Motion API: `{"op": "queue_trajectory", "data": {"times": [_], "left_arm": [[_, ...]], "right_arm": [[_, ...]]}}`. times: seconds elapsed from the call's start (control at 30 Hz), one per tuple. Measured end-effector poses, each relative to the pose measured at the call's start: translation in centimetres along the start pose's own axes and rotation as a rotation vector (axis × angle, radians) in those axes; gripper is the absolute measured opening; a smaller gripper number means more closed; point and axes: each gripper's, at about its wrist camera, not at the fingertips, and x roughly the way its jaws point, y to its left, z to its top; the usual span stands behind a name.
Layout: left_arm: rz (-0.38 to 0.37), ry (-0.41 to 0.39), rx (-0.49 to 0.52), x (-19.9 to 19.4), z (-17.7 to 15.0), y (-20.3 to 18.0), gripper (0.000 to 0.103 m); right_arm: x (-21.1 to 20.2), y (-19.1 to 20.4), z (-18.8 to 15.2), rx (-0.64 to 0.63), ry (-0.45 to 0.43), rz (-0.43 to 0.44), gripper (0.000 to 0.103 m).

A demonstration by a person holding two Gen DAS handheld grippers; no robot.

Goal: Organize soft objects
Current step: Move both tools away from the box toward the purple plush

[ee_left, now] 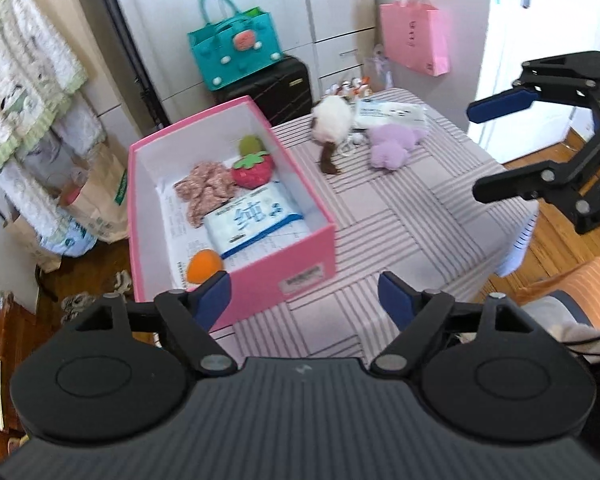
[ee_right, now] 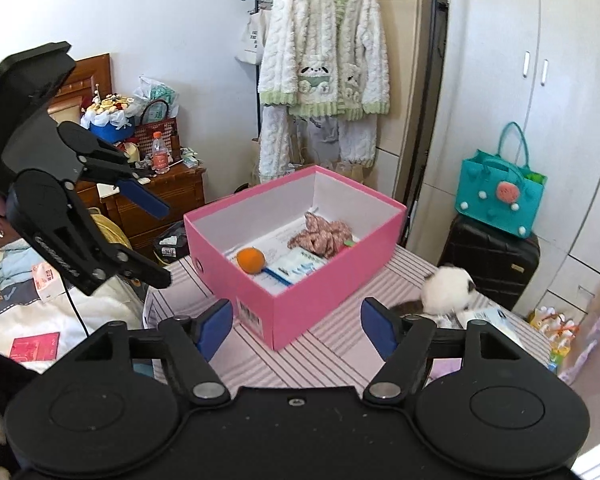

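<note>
Left wrist view — we judge the sorting well along.
Our left gripper (ee_left: 304,296) and right gripper (ee_left: 476,156) hang spread, empty; pink cardboard box (ee_left: 260,276) holds five softs — white plush toy (ee_left: 332,120), fluffy lilac plush (ee_left: 392,146) and white tissue pack (ee_left: 392,114) wait on the striped table.

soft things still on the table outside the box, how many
3: a white plush, a purple plush right of it, and a tissue pack behind them. More may hide underneath.

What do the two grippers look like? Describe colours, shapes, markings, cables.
Both the left gripper and right gripper are matte black, with blue pads, silver pivot bolts, round discs and ribbed bodies. Seen from the right wrist, the left one shows white lettering and a black cable.
</note>
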Motion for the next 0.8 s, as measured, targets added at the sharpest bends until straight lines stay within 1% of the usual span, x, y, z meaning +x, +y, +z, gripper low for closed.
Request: {"op": "queue_trajectory", "data": {"times": [0.07, 0.13, 0.2, 0.27, 0.4, 0.57, 0.6, 0.7, 0.8], "left_arm": [[-0.018, -0.01, 0.014, 0.0, -0.3, -0.9, 0.085], [-0.041, -0.012, 0.018, 0.1, -0.4, -1.6, 0.086], [-0.057, -0.015, 0.023, 0.5, -0.6, -2.3, 0.086], [-0.064, -0.019, 0.023, 1.0, -0.9, -2.8, 0.09], [-0.091, -0.025, -0.01, 2.7, -1.3, -3.7, 0.091], [-0.113, -0.081, -0.029, 4.3, -1.4, -5.0, 0.093], [-0.118, -0.09, -0.032, 4.5, -1.3, -5.2, 0.094], [-0.124, -0.131, -0.048, 5.4, -0.8, -6.0, 0.095], [-0.134, -0.177, -0.041, 6.4, 0.4, -7.0, 0.095]], "right_arm": [[-0.5, -0.2, -0.8, 0.013, -0.001, -0.019, 0.078], [-1.0, -0.6, -1.8, 0.028, 0.001, -0.034, 0.083], [-1.3, -1.1, -2.7, 0.043, 0.0, -0.049, 0.084], [-1.5, -1.7, -3.8, 0.064, 0.002, -0.056, 0.084], [-1.4, -2.8, -6.1, 0.104, 0.01, -0.061, 0.084], [-0.5, -3.7, -8.8, 0.122, 0.022, -0.078, 0.085], [-0.4, -3.9, -9.2, 0.122, 0.02, -0.082, 0.087], [-0.1, -4.7, -10.2, 0.123, -0.007, -0.099, 0.093], [0.7, -6.1, -11.0, 0.134, -0.036, -0.106, 0.093]]}}
